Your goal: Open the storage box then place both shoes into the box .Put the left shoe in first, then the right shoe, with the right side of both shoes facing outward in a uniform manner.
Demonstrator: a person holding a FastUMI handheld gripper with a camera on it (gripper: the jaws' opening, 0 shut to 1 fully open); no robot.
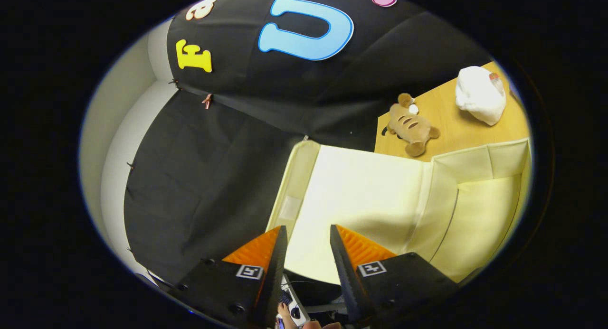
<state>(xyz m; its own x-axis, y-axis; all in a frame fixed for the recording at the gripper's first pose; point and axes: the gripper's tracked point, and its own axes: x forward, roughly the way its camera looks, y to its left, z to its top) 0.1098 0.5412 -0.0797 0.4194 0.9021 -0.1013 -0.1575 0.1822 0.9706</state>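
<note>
The cream fabric storage box (479, 215) stands on the wooden table (451, 125), beyond my fingers and to their right. Its lid (361, 196) is swung open, a broad flat panel reaching out past the table's edge with its inner face toward me. A side flap (297, 177) runs along the lid's left edge. My gripper (308, 228) is open. The two fingers stand apart just in front of the lid's near edge, and nothing is pressed between them. Part of the box's pale inside wall shows at the right.
A brown plush toy (411, 125) lies on the table behind the box. Farther back sits a white crumpled bundle (479, 101). Black cloth (204, 177) hangs behind and left of the lid, with a white wall (109, 153) beyond it.
</note>
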